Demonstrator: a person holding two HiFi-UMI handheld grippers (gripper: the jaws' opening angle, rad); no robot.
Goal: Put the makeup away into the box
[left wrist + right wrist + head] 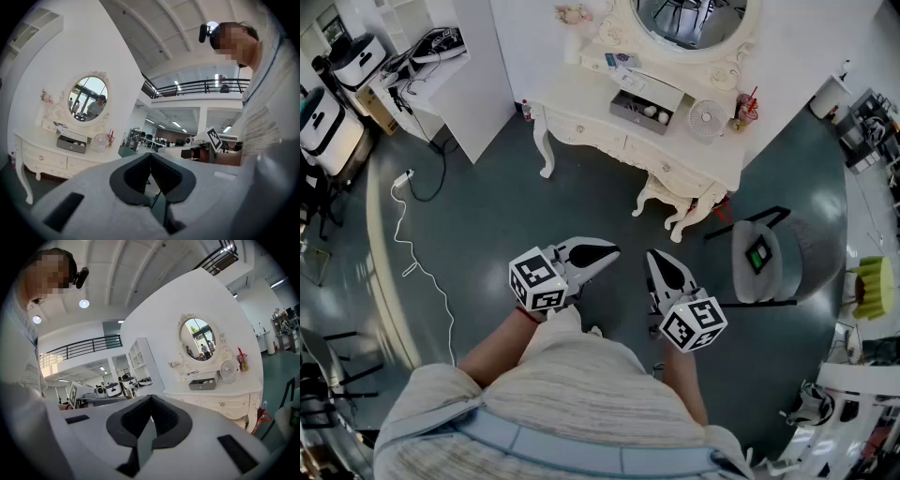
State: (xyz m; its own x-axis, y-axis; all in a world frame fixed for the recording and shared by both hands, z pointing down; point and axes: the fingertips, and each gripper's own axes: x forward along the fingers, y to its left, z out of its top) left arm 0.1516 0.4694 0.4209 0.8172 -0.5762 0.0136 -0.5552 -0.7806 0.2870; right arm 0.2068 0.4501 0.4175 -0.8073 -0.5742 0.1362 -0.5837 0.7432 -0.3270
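Left gripper (605, 255): we see its fingers closed, empty.
Right gripper (656, 261): fingers closed, empty.
Box (642, 111): on desk (586, 105), contents too small to tell.

The bench (581, 98) stands against the far wall, with the mirror (694, 19) behind it. On the bench, the box (645, 106) lies left of the fan (708, 118), and the cup (743, 111) is just right of the fan. A stool (680, 202) sits before the bench, with a chair (761, 261) to its right. The left tool (605, 253) and right tool (656, 261) are side by side over the floor (534, 216), well apart from the bench. A cable (408, 253) lies at the left.
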